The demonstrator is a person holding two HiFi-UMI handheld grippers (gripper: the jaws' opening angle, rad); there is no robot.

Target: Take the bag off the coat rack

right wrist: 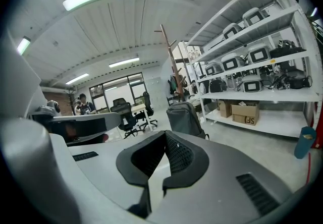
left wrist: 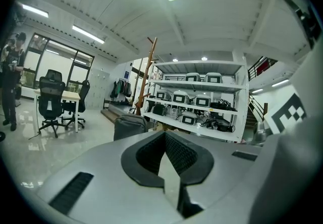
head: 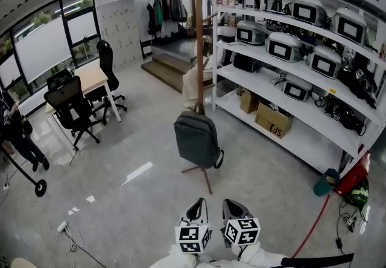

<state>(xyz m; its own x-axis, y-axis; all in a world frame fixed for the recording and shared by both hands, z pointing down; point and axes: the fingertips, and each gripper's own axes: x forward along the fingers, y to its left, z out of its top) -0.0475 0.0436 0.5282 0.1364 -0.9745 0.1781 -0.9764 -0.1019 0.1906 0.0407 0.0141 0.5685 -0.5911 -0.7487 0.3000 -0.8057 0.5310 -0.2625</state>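
Grey, boxy fabric bag (head: 196, 139) hangs low on wooden pole rack (head: 198, 37). Left gripper (left wrist: 165, 136) and right gripper (right wrist: 165, 136): ribbed black pads together, empty.

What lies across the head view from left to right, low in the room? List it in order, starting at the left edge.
A person in dark clothes → black office chair → grey backpack on the coat rack → cardboard box → teal container.

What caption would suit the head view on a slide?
Left gripper and right gripper, both shut and empty, face a grey backpack hanging on a wooden coat rack.
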